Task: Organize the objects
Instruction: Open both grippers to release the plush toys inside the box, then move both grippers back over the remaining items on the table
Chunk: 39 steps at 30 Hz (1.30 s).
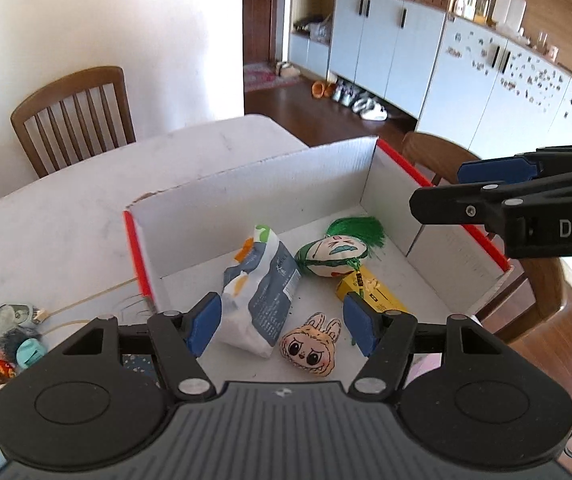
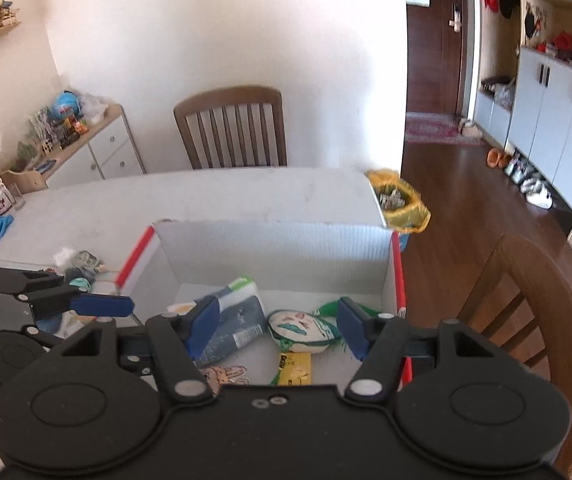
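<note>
Seemingly, from the left wrist view, four things are gathered inside the box [image 1: 286, 184], so that they are kept together rather than strewn on the bench [image 1: 65, 208]: a snack bag [image 1: 259, 292], a green-tasselled pouch [image 1: 332, 256], a yellow packet [image 1: 370, 292] and a rabbit-faced charm [image 1: 312, 346]. The left gripper [image 1: 281, 326] is held above them, released, with nothing between its pads. A clutter of small items [image 1: 9, 332] is left outside the box, probably yet to be sorted.

From the right wrist view, the right gripper [image 2: 277, 330] is likewise seen spread and empty over the pouch [image 2: 302, 332], which lies beside the bag [image 2: 231, 320] on the box floor.
</note>
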Available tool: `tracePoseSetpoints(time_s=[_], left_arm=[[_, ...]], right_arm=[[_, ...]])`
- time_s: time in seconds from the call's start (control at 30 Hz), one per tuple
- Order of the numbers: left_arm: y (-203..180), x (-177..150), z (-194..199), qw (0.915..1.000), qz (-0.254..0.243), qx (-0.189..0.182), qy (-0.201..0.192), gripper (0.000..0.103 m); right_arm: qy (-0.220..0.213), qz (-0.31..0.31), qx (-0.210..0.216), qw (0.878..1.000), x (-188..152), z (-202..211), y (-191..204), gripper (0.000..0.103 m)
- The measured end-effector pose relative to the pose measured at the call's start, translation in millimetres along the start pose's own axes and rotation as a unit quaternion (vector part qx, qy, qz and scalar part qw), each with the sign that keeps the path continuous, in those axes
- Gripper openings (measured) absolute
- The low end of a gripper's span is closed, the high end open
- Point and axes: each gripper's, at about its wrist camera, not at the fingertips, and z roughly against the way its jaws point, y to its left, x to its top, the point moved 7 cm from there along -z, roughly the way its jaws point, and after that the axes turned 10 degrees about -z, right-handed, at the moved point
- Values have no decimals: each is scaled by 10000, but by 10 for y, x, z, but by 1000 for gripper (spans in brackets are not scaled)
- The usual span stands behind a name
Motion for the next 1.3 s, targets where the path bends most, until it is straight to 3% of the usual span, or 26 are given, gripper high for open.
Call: tracePoseSetpoints(time_s=[0.23, 0.4, 0.47, 0.8, 0.9, 1.03, 1.17, 1.3], left_arm=[[150, -106, 351, 9995, 53, 6, -309, 67], [267, -174, 550, 9989, 111, -91, -453, 76], [305, -200, 615, 9986, 83, -82, -512, 81], [628, -360, 887, 9969, 247, -61, -747, 86], [770, -448, 939, 9967, 284, -46, -764, 91], [968, -593, 1020, 9955, 290, 37, -906, 100], [1201, -762, 1101, 9933, 544, -43, -1020, 103], [1430, -913, 1174, 9922, 635, 203, -1058, 103]], right_arm=[[-279, -29, -83, 9996, -43, 213, 147, 69], [-339, -96, -122, 9993, -105, 285, 300, 72], [-373, -111, -159, 9991, -128, 299, 367, 78], [-464, -438, -166, 9978, -366, 317, 731, 92], [-548, -498, -152, 9971, -410, 313, 857, 102], [-539, -508, -139, 9972, -456, 263, 1040, 102], [-513, -522, -81, 9973, -482, 189, 1243, 102], [-469, -534, -41, 9975, -506, 86, 1480, 102]])
